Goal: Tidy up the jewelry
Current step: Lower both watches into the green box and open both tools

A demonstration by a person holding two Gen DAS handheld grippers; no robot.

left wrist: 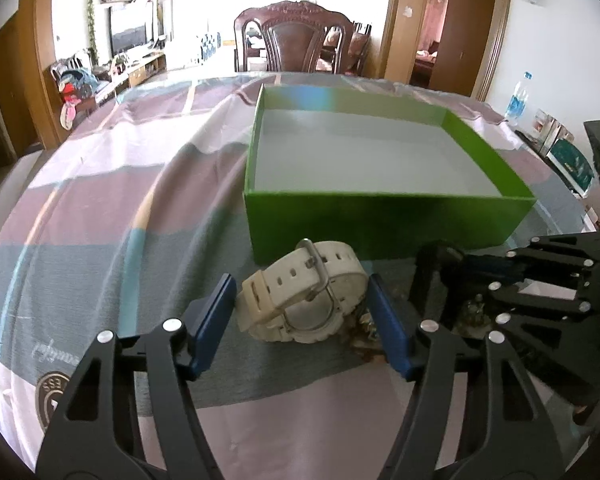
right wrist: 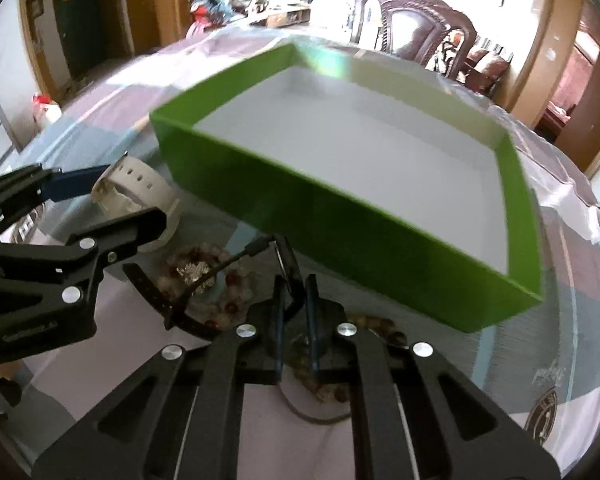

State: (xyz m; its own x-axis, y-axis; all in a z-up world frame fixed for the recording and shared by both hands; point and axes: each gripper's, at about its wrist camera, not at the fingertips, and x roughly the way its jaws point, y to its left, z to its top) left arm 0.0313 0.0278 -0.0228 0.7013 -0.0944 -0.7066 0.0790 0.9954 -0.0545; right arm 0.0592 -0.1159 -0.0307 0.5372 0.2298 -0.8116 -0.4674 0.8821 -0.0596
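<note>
A white watch lies on its side just in front of the green box, whose white inside is bare. My left gripper has its blue pads against both sides of the watch. In the right wrist view the same watch sits between the left gripper's fingers. My right gripper is nearly shut, pinching a black watch strap that trails off to the left. Pink and red beads lie under the strap. A brown bead bracelet lies beneath the right gripper.
A striped cloth covers the table. The green box fills the far middle. A dark wooden chair stands behind the table. A water bottle and books are at the far right. The right gripper's frame stands close beside the left one.
</note>
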